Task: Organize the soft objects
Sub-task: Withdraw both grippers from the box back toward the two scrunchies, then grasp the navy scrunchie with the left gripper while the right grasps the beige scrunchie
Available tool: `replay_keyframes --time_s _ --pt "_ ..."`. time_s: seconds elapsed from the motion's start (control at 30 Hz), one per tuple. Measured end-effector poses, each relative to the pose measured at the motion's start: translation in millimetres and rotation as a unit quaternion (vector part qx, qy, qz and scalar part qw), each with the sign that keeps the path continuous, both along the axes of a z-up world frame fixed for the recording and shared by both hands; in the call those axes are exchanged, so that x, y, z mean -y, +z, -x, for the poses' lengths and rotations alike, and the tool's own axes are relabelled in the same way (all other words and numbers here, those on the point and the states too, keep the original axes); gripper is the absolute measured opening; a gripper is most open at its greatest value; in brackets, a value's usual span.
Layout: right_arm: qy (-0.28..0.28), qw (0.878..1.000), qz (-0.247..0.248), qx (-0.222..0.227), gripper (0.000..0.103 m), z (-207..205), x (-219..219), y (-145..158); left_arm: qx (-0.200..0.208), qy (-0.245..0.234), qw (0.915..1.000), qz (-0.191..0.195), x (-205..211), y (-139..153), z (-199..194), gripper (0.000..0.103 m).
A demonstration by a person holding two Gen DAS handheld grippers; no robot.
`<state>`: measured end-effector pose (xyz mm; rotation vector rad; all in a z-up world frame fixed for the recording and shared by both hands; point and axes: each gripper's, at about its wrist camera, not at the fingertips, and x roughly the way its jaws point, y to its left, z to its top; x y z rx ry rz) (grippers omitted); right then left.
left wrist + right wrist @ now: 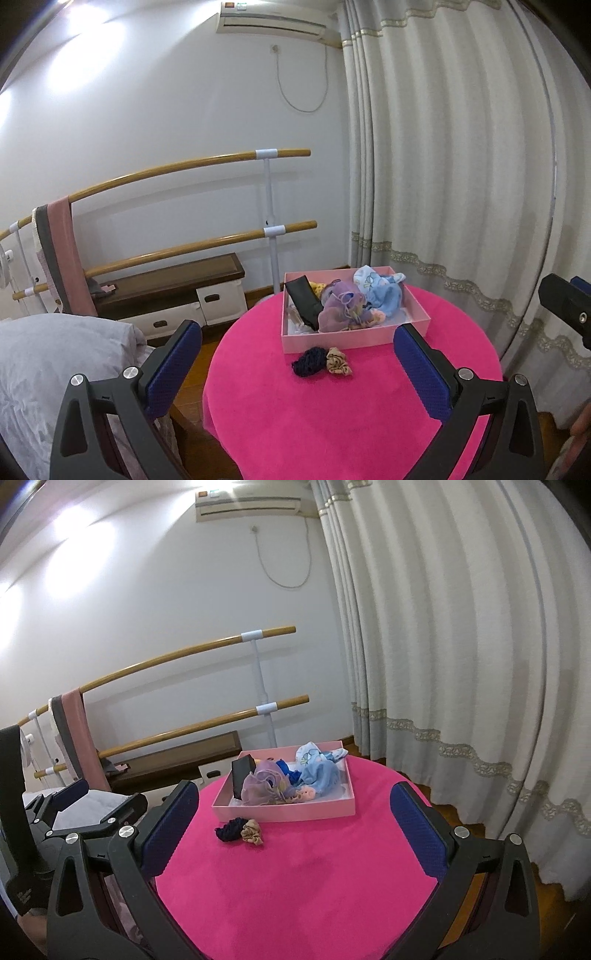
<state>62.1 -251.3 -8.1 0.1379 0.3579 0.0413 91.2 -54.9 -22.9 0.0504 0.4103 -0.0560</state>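
both the left gripper (297, 345) and the right gripper (295, 805) are spread and hold nothing. the navy scrunchie (308, 362) and beige scrunchie (339, 361) lie touching on the table (332, 424), just before the pink box (354, 338) front wall. they look light and soft; i would pinch one through its bunched middle.

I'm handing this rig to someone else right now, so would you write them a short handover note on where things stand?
Left gripper: open, empty, held above the near side of the table.
Right gripper: open, empty, alongside it.
Pink box sits on the far half of the pink table. It already holds a black case, a purple organza piece and light blue cloth.
Still outside, touching each other just in front of the box: navy scrunchie and beige scrunchie.
Left to do, probably: put both scrunchies into the box.
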Motion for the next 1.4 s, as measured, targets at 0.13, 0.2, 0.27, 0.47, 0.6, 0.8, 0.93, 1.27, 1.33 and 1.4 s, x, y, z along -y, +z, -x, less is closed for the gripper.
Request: replay_keyframes --time_s 0.13,0.2,0.27,0.47,0.6,0.8,0.93,1.27,1.33,1.4 --pt "0.002 1.0 0.003 0.004 0.103 5 -4 1 0.004 0.003 1.0 0.003 -3 4 4 0.103" --pt "0.002 1.0 0.007 0.004 0.103 4 -7 0 0.004 0.003 1.0 0.004 -4 5 3 0.103" --pt "0.004 1.0 0.009 0.002 0.103 2 -9 -2 0.003 0.004 1.0 0.006 -6 5 4 0.103" --pt "0.011 1.0 0.013 -0.02 0.103 -10 -16 -15 -0.021 0.006 0.9997 0.009 -14 -5 -11 0.103" --pt "0.016 0.999 0.019 -0.044 0.103 -25 -21 -28 -0.048 0.01 0.9987 0.011 -23 -16 -33 0.103" --pt "0.019 0.996 0.021 -0.088 0.103 -58 -22 -56 -0.087 0.011 0.9961 -0.001 -29 -39 -75 0.103" --pt "0.025 0.992 0.016 -0.126 0.103 -86 -19 -81 -0.116 0.005 0.9932 -0.01 -30 -62 -111 0.103" --pt "0.061 0.977 0.012 -0.205 0.096 -151 -26 -137 -0.178 -0.013 0.9833 -0.035 -21 -128 -214 0.103" --pt "0.072 0.973 0.01 -0.219 0.09 -164 -28 -147 -0.186 -0.016 0.9817 -0.035 -20 -137 -231 0.103" --pt "0.081 0.97 0.009 -0.228 0.088 -173 -31 -153 -0.193 -0.015 0.9803 -0.038 -20 -149 -249 0.103"
